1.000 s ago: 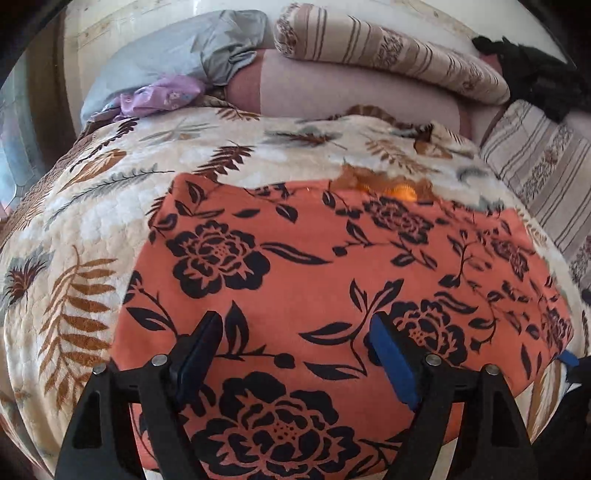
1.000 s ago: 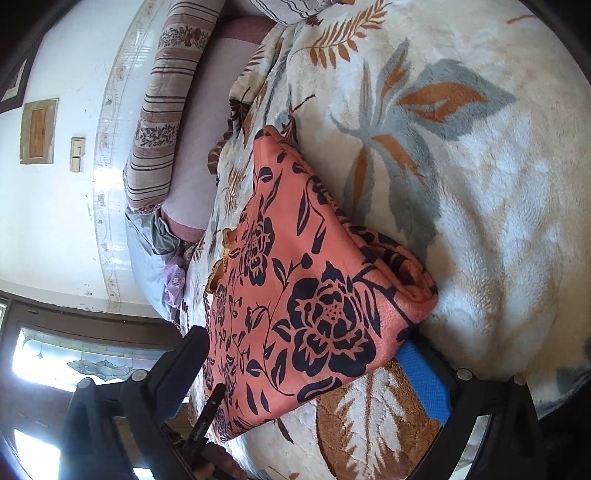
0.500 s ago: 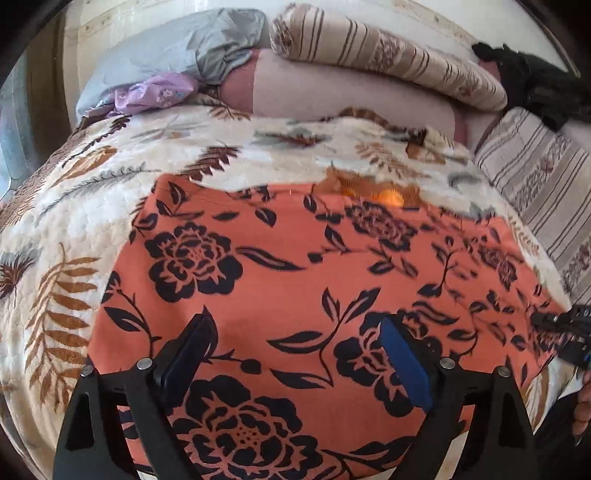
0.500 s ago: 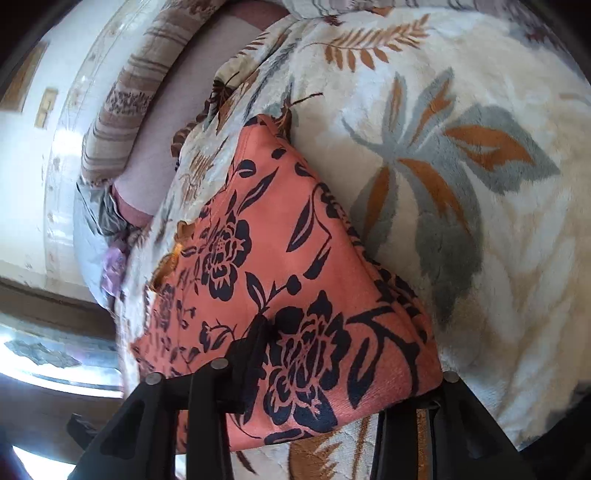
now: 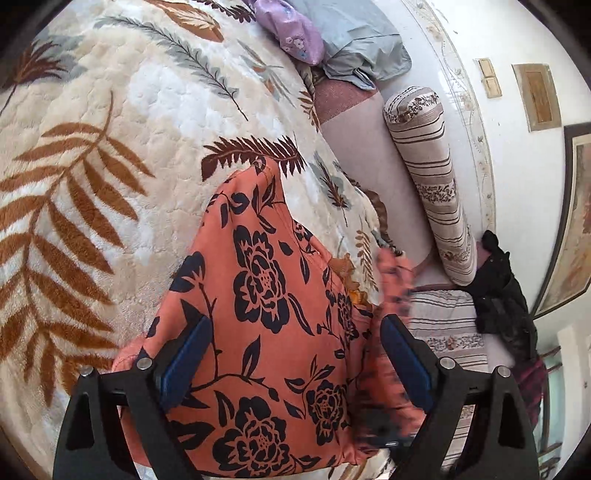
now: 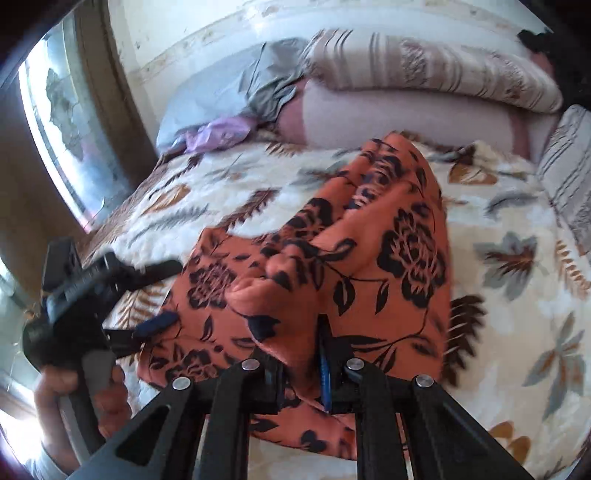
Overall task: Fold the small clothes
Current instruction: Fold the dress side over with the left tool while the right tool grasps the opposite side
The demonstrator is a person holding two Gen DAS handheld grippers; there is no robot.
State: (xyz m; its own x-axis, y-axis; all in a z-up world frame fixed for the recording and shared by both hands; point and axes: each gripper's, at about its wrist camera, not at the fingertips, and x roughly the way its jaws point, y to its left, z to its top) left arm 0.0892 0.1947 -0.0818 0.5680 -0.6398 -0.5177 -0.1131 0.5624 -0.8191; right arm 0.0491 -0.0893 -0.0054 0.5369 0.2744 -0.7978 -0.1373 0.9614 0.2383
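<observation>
An orange garment with black flowers (image 5: 266, 295) lies on the leaf-patterned blanket (image 5: 92, 166). My left gripper (image 5: 295, 347) is open, its jaws wide apart over the garment's near edge. In the right wrist view my right gripper (image 6: 301, 354) is shut on a bunched fold of the garment (image 6: 332, 258) and lifts that side up and over. The left gripper (image 6: 122, 295) shows at the left of that view, held in a hand. The raised, blurred fold also shows in the left wrist view (image 5: 395, 266).
A striped bolster (image 5: 432, 177) and pink cushion (image 5: 369, 147) line the wall. A grey pillow (image 5: 354, 48) and purple cloth (image 5: 291, 29) lie at the bed's head. Black clothing (image 5: 502, 288) sits on a striped cushion (image 5: 447, 317). A window (image 6: 62, 122) is at left.
My right gripper has shut on the garment's edge and raised it toward the middle. My left gripper has swung round and now views the garment from the side, still open.
</observation>
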